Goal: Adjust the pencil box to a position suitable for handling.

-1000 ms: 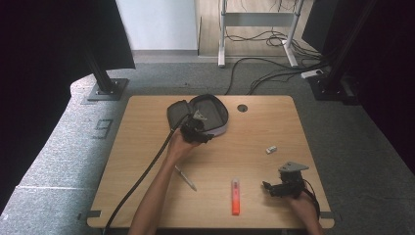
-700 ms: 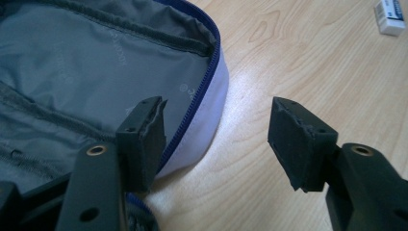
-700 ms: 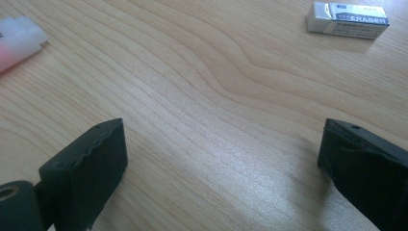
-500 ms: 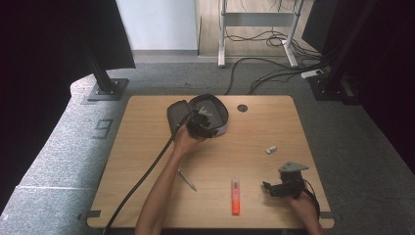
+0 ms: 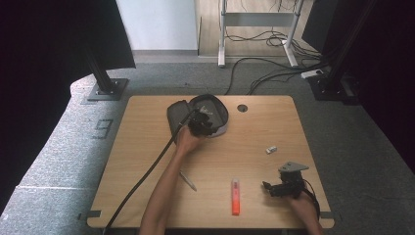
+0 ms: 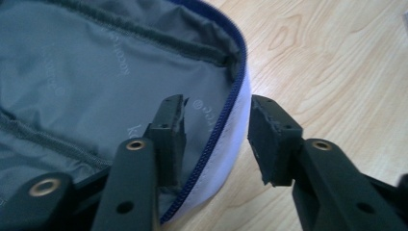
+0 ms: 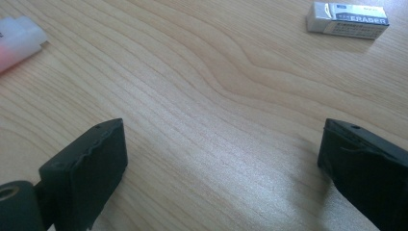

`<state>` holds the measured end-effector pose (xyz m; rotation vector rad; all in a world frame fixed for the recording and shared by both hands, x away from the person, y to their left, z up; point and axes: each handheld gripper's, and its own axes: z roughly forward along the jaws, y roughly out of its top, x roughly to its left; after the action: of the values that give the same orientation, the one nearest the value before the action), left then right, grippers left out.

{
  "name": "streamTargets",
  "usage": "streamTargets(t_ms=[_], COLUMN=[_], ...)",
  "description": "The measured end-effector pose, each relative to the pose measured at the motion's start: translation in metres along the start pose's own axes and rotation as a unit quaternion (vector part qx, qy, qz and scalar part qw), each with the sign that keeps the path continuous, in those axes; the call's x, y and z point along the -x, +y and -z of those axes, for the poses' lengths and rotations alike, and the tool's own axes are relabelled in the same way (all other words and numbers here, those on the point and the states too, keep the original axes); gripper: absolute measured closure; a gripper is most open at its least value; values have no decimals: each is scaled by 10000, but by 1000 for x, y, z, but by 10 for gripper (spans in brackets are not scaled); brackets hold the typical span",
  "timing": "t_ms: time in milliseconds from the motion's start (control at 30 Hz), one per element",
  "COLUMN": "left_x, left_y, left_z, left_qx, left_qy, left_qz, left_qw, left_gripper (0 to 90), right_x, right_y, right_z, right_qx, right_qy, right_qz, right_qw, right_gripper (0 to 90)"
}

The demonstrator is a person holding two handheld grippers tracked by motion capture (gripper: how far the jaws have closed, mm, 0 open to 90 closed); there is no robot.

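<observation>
Nearest to me, my right tongs (image 5: 274,188) rest low over the wooden surface (image 5: 147,147) by its near right corner, jaws wide apart with only bare wood between them. In the right gripper view an eraser (image 7: 347,19) in a printed sleeve lies beyond those jaws, well apart from them, and the pale end of an orange marker (image 7: 17,38) shows at the left edge. In the high view that marker (image 5: 236,196) lies just left of my right tongs, and a pen (image 5: 188,180) lies further left, beside my left forearm. The eraser (image 5: 271,149) sits a little farther off on the right side of the surface.

Farther out, my left tongs (image 5: 201,123) reach to the pencil case (image 5: 218,115), which lies open near the far middle of the surface, beside a round cable hole (image 5: 242,107). In the left gripper view the jaws of the left tongs (image 6: 216,130) straddle the rim of the pencil case (image 6: 86,77): one jaw inside over the grey lining, the other outside over the wood, with the blue zipper edge and white wall between them. They have just been closing, yet a gap shows on both sides of the wall, so they are apart and not clamped on it.
</observation>
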<state>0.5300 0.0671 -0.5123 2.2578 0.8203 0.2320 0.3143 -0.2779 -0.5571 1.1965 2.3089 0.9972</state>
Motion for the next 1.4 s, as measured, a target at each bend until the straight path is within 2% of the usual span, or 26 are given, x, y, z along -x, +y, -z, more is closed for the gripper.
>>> streamTargets(t_ms=[133,200,300,400,633,833,1400], left_x=[0,1,4,7,16,29,63], left_y=[-2,-2,-2,-2,-3,-5,-17], left_z=[-3,-4,-2,0,0,0,7], left_qx=[-64,-92,-101,-133,-136,-115,-116], left_qy=[27,47,80,21,-155,-344,-694], left_qz=[-21,-73,-186,-287,-376,-447,-573], left_qw=[10000,9999,9997,9995,9991,9983,9959], left_gripper=[680,764,810,870,880,881,883], right_x=[0,0,0,0,0,0,0], right_y=[0,0,0,0,0,0,0], right_z=[0,0,0,0,0,0,0], right_qx=[0,2,0,0,-5,-5,-3], right_qy=[-1,0,-1,-1,-2,-1,-2], right_qz=[-1,0,-2,-1,-10,-8,-18], right_qw=[10000,10000,10000,10000,10000,10000,10000], right_gripper=[30,30,30,30,30,30,30])
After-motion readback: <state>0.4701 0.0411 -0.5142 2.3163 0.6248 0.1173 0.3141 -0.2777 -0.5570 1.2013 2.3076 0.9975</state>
